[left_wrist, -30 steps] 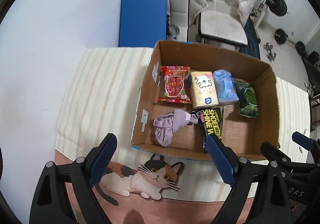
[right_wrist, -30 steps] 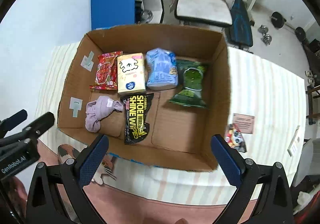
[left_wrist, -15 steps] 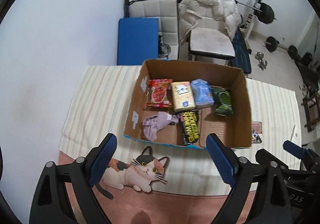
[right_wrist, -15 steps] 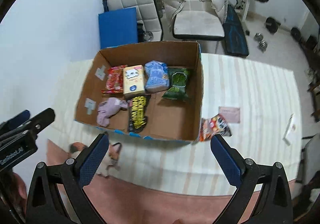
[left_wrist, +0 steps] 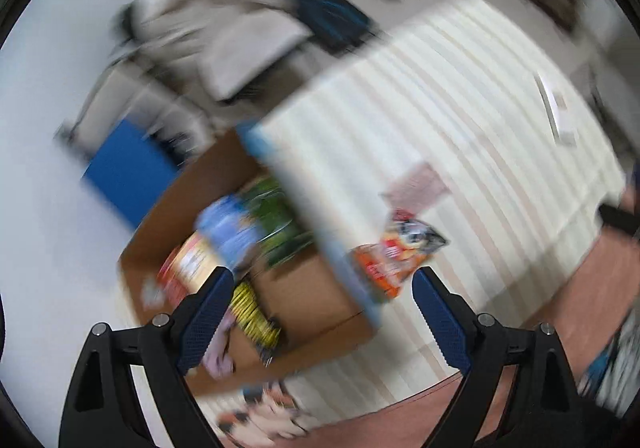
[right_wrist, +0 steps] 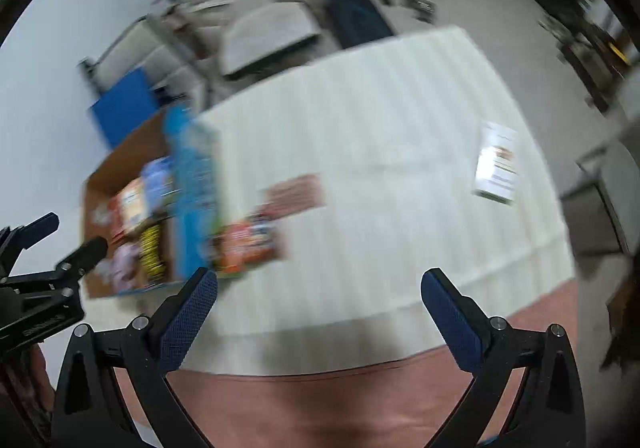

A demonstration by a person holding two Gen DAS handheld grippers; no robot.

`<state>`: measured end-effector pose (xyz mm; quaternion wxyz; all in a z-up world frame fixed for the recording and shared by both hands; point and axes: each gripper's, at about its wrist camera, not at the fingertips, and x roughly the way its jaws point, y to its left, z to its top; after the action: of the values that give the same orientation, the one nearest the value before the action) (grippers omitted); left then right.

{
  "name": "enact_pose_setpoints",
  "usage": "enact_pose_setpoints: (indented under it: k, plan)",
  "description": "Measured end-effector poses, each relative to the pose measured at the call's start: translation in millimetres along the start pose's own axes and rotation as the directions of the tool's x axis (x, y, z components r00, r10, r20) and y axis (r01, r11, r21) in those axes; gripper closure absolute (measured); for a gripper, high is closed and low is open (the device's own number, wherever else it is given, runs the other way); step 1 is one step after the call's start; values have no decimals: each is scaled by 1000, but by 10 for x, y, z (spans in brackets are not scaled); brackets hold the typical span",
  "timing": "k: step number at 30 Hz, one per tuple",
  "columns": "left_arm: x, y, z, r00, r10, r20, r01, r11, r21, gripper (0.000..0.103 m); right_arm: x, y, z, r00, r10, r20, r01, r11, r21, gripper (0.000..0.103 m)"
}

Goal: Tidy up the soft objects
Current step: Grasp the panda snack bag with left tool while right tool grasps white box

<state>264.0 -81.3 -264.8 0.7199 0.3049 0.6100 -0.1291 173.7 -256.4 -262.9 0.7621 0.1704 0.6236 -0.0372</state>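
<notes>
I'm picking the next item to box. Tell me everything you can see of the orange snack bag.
The orange snack bag is a soft, crinkled packet, orange-red with a dark top end and blurred print. It lies flat on the striped cloth, outside the box, against or very near its blue-edged wall. No gripper touches it.

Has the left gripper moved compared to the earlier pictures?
Yes. The left gripper swung right: the cardboard box, earlier ahead, now sits left beneath its fingers.
</notes>
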Motion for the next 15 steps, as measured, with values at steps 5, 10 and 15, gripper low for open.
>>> enact_pose_setpoints:
  k: [5,10,15]
  plan:
    - [804,-543,332,975,49,-218,11,964,266,12,261,-763,278,994,-85,-65,88,995,53,0]
    - [1438,-755,344,905,59,-422,93,939,330,12,547,-1169,514,986,-109,-130,119,990,71,0]
    - [1777,-862,325,858,67,-510,112,943,312,15,744,-1339,726,982,-106,-159,119,990,73,0]
